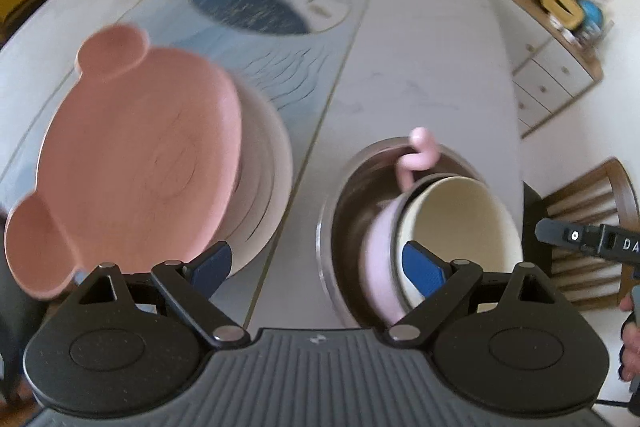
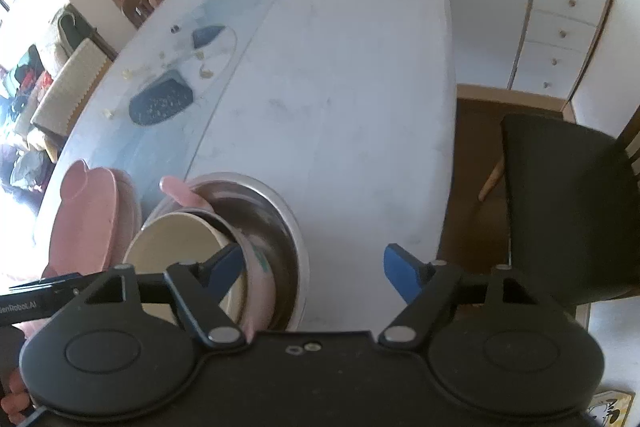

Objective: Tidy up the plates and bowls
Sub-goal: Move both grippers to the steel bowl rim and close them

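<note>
Plates sit stacked at left of the left wrist view, a pink eared plate (image 1: 132,163) topmost; a cream bowl (image 1: 460,227) and pink bowl (image 1: 380,259) lean inside the steel bowl (image 1: 344,187) on the bench (image 1: 420,67), apparently not yet nested flat. Left gripper (image 1: 316,267) and right gripper (image 2: 316,267) tilt steeply downward, jaws open, holding nothing.

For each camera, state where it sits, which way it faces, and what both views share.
Left wrist: on the left gripper, angled down at the table; the right gripper and a hand show at the right edge.
Right wrist: on the right gripper, angled down along the table toward the white drawers.
Shared: the pink bear plate and the steel bowl holding nested bowls.
</note>
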Tool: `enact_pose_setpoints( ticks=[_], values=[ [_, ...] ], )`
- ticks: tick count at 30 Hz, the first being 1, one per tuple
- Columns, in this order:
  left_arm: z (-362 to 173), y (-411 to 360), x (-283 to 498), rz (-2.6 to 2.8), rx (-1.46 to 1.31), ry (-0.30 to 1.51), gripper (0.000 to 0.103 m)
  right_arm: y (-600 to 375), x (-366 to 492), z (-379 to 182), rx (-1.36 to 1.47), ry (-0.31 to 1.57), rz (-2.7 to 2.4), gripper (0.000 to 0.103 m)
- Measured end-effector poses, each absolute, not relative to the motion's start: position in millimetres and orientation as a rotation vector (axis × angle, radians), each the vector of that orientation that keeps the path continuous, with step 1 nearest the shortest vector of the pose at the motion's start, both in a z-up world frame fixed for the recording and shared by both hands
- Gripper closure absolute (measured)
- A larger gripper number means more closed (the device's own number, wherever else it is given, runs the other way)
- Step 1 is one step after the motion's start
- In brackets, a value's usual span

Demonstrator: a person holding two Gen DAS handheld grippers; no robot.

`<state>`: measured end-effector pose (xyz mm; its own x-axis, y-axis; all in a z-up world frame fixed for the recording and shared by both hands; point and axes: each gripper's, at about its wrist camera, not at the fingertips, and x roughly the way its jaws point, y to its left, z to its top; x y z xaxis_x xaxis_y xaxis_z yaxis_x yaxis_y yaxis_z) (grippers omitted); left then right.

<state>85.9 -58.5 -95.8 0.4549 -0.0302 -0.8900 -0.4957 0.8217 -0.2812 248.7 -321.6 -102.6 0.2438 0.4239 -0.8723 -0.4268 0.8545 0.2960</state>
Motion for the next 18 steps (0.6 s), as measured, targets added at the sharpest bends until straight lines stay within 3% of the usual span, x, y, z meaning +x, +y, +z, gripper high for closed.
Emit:
enact_pose_setpoints(
  ticks=[2,4,6,11,18],
  values=[
    [-100,-58,85,0.324,-0.573,1.075,0.011,-320,254,-109,-0.002,1.217,0.586,0.032],
    [-105,-58,83,0.334,-0.589,1.080,0.019,-318,259,-115,-0.011,1.236,0.584,0.037],
    [-111,-56,83,0.341,-0.625,1.098,0.034,-318,266,-120,-0.011,1.257,0.577,0.043],
    [-120,-58,78,0.354,-0.672,1.118,0.039,-318,273,-129,-0.012,1.300,0.589,0.057],
    [-133,-60,80,0.346,-0.718,1.147,0.058,-310,271,-138,-0.045,1.343,0.637,0.073]
  ],
)
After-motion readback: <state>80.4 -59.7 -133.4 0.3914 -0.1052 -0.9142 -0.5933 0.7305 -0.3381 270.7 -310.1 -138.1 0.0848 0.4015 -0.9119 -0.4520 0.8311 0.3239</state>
